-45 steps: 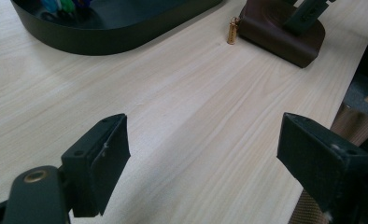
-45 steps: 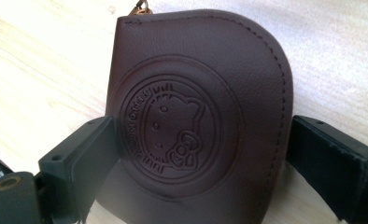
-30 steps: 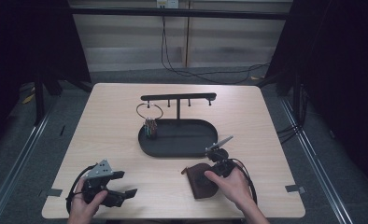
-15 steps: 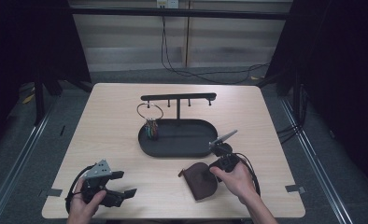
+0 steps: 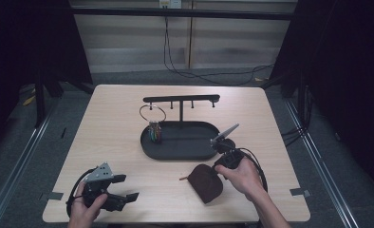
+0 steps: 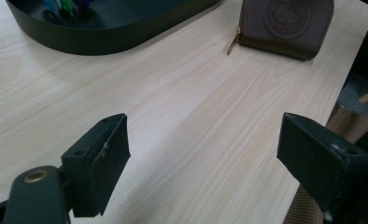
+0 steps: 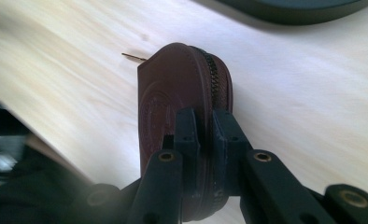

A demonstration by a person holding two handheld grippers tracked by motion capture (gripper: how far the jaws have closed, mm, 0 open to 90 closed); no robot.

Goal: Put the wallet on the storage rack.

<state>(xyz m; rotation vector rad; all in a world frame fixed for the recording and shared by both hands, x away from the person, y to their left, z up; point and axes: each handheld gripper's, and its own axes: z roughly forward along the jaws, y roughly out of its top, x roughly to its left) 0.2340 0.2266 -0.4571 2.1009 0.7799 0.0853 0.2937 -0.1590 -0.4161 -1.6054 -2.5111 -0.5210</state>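
right gripper (image 7: 205,135): jaws nearly closed, clamped on the rim of the brown zip pouch (image 7: 182,93), one jaw on the stamped face, the other by the zipper. the pouch stands on edge between the jaws, its long axis running straight ahead of the tool, zip pull at the far tip. in the high view the right gripper (image 5: 225,159) sits at the pouch's (image 5: 205,183) near-right corner, the pouch low over the table (image 5: 109,128), apparently touching it.

the black oval tray (image 5: 180,140) with its hanging rail lies just beyond the right gripper, ahead of the jaws; likely the destination, a short forward carry.

left gripper (image 6: 205,158): jaws wide open, holding nothing, over bare table. pouch (image 6: 285,25) is well ahead and to its right; right hand (image 5: 244,178) is far nearer.
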